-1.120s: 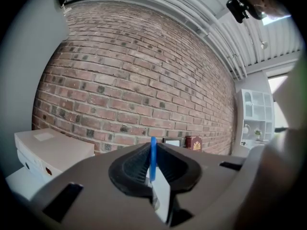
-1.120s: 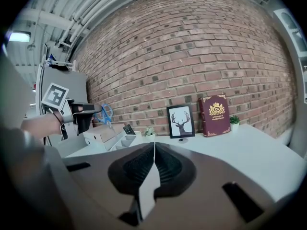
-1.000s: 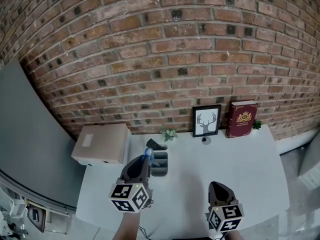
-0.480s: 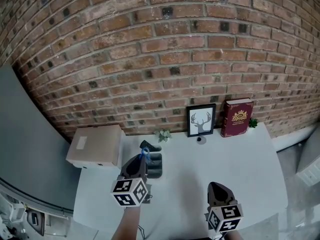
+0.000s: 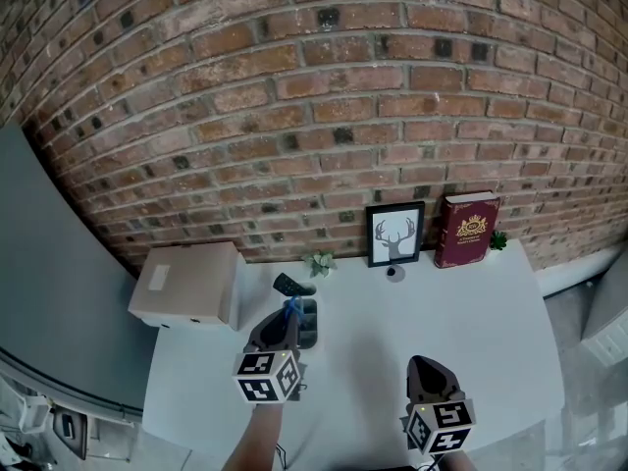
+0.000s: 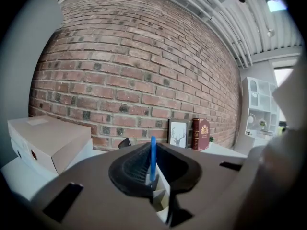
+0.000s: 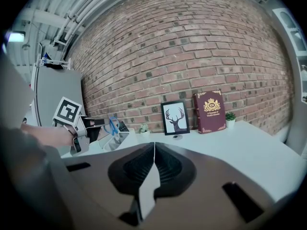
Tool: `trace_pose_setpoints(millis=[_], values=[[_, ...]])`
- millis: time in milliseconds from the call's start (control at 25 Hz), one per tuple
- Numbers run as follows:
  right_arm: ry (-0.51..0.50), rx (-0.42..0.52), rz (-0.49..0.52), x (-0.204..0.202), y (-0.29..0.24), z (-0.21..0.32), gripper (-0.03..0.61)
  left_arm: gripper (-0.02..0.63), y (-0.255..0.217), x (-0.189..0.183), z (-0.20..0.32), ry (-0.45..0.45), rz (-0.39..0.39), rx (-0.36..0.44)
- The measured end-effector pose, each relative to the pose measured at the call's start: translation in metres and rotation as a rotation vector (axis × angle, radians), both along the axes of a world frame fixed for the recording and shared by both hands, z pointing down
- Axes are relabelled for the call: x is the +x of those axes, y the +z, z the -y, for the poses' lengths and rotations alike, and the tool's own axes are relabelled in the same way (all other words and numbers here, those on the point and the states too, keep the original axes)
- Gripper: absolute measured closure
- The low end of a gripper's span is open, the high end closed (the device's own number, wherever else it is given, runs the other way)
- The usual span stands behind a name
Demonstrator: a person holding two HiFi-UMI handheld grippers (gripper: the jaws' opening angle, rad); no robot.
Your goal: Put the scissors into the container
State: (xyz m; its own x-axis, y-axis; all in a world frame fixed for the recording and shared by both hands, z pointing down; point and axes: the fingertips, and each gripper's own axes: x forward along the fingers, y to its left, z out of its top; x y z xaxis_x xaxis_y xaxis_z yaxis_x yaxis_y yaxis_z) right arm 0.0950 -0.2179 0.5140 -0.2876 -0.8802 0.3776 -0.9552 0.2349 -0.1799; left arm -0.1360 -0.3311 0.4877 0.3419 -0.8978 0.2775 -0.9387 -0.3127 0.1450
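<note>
Blue-handled scissors (image 6: 153, 158), pinched in the left gripper (image 5: 287, 318), could be snagged on the grey plastic container's (image 5: 310, 330) near rim if lowered misaligned; the right gripper (image 7: 152, 163) is held closed on nothing.

Bright even light, soft shadows; strong fisheye bending at edges; near gripper bodies blurred.

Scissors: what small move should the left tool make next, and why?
Probably lower it straight down. The left tool is shut on the blue scissors, which hang just above the grey container and are not yet inside it.
</note>
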Motion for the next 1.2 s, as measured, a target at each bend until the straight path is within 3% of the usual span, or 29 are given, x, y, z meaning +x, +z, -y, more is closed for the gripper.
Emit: trace_pose_setpoints(millis=[560, 1200], values=[[-0.013, -0.011, -0.005, -0.002, 0.002, 0.0, 0.575, 0.578, 0.033, 0.002, -0.003, 0.011, 0.008, -0.086], [-0.02, -0.02, -0.007, 0.0, 0.006, -0.002, 0.575, 0.577, 0.04, 0.005, -0.014, 0.015, -0.013, -0.117]])
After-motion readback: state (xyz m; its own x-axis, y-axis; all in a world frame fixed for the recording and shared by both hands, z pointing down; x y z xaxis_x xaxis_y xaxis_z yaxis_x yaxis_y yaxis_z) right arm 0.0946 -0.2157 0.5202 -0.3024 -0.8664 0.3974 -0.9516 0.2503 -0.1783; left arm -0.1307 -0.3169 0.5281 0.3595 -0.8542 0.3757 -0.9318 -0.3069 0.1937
